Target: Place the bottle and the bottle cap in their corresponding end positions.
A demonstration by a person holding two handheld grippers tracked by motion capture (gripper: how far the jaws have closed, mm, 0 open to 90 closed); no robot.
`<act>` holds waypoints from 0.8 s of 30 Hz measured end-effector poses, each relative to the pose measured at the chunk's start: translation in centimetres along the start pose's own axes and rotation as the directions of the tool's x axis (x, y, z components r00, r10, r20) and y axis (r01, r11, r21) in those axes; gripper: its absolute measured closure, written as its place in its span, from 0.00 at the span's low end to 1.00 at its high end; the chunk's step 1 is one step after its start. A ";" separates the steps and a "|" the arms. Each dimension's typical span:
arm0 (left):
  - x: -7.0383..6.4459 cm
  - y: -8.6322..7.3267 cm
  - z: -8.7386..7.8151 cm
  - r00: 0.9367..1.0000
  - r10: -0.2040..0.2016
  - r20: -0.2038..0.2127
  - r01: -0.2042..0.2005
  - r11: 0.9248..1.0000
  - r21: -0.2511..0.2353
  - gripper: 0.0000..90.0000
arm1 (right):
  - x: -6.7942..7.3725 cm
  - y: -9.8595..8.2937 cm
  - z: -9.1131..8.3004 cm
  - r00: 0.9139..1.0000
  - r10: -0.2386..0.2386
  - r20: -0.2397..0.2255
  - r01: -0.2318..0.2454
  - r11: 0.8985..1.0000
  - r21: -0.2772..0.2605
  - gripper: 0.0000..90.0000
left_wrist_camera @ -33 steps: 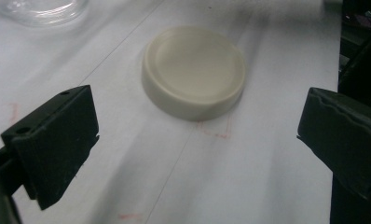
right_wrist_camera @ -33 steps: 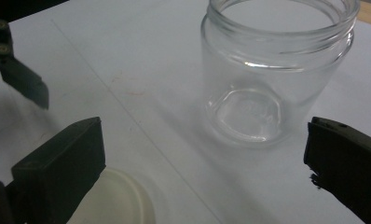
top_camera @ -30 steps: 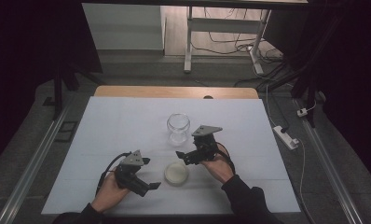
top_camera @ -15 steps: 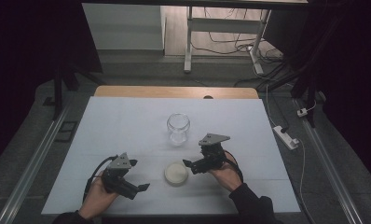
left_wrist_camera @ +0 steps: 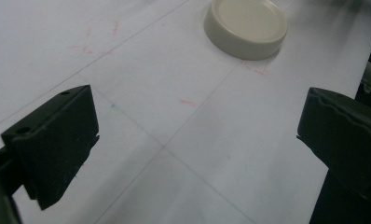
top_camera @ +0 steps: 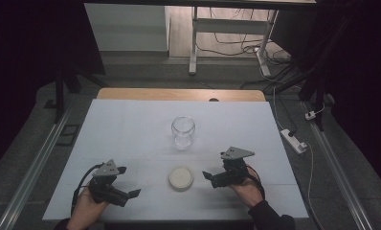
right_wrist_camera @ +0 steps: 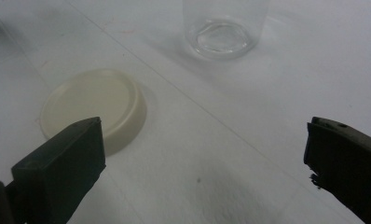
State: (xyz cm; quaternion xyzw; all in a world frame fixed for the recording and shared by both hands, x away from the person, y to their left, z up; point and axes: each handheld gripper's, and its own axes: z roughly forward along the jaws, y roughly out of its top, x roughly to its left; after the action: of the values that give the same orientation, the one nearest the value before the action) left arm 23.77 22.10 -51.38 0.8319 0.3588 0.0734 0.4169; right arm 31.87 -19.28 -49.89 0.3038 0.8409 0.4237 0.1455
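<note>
A cream round lid (top_camera: 181,178) lies flat on the white table, also seen as the lid (left_wrist_camera: 245,27) and the lid (right_wrist_camera: 94,107) in the gripper views. A clear glass jar (top_camera: 183,130) stands upright behind it, its base showing as the jar (right_wrist_camera: 223,32). My left gripper (top_camera: 129,182) rests at the front left, open, its jaws wide apart over bare table (left_wrist_camera: 183,140). My right gripper (top_camera: 208,175) sits just right of the lid, open, with nothing between its jaws.
The white table sheet (top_camera: 131,129) has a wooden strip (top_camera: 179,94) along its far edge. A power strip (top_camera: 293,140) and cables lie on the floor to the right. Metal rails (top_camera: 30,167) run along both sides.
Both hands have drawn back toward the front edge. The right gripper has moved away from the lid to its right, and the left gripper has shifted left and nearer the person.
</note>
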 end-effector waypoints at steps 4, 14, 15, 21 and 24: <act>0.2 -0.7 -0.8 1.000 -0.026 -0.017 0.026 1.000 -0.008 0.00 | 0.0 -0.8 -1.0 1.000 0.019 0.002 -0.020 1.000 0.006 0.00; 0.8 -2.7 -2.9 0.994 -0.084 -0.071 0.083 0.996 -0.026 0.00 | 0.3 -2.5 -4.2 0.997 0.032 0.075 -0.033 0.999 0.012 0.00; 0.8 -2.9 -3.1 0.993 -0.091 -0.077 0.089 0.996 -0.026 0.00 | 0.2 -2.7 -4.6 0.996 0.041 0.081 -0.042 0.999 0.010 0.00; 1.0 -3.9 -4.1 0.988 -0.114 -0.104 0.112 0.993 -0.027 0.00 | 0.2 -4.3 -6.9 0.988 0.077 0.136 -0.082 0.996 0.036 0.00; 1.0 -4.3 -4.4 0.985 -0.120 -0.120 0.119 0.993 -0.016 0.00 | 0.2 -5.2 -8.1 0.981 0.101 0.163 -0.109 0.993 0.044 0.00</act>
State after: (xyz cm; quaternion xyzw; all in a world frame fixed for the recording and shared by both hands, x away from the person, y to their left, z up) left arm 20.34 27.24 -51.97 0.8010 0.4325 0.1000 0.4016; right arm 25.65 -26.59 -49.25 0.3847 0.8201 0.3825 0.1822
